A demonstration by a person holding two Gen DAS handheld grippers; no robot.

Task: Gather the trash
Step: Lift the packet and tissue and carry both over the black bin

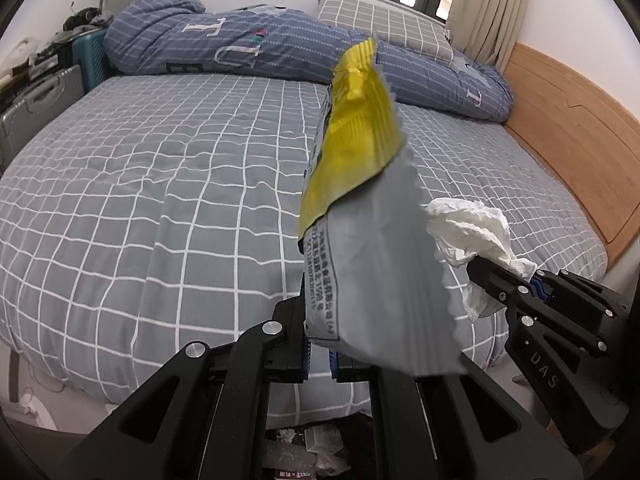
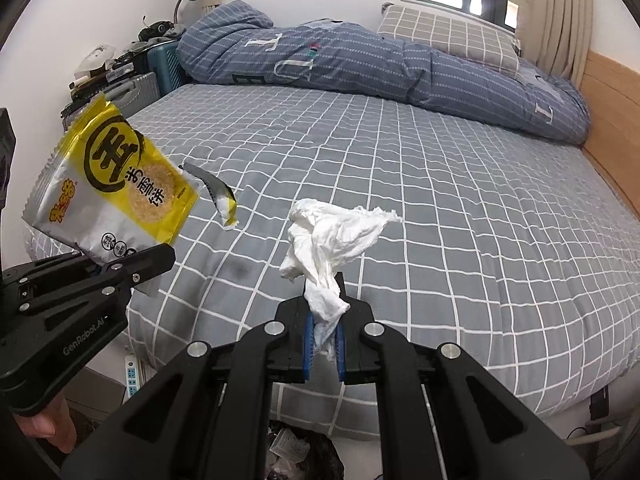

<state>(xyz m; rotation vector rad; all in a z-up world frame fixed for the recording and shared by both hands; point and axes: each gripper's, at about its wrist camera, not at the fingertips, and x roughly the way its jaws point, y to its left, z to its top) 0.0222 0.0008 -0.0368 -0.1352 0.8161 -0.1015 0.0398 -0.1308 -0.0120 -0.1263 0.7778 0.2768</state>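
Note:
My left gripper [image 1: 320,344] is shut on the bottom edge of a yellow and silver snack wrapper [image 1: 360,200], which stands up in front of the camera. The right wrist view shows that wrapper [image 2: 116,184] at the left, printed face toward me, held by the left gripper [image 2: 136,270]. My right gripper [image 2: 326,310] is shut on a crumpled white tissue [image 2: 332,236], pinched between its blue pads. The left wrist view has the tissue [image 1: 468,232] and the right gripper [image 1: 500,280] at the right. A torn wrapper strip [image 2: 224,196] lies on the bed. Both grippers hang over the bed's near edge.
The bed [image 2: 460,208] has a grey checked sheet, a rolled blue duvet [image 2: 360,64] and a pillow [image 2: 448,32] at the far side. A wooden headboard [image 1: 572,128] runs along the right. Suitcases [image 1: 36,104] stand at the left. A bin with trash [image 2: 304,452] sits on the floor below the grippers.

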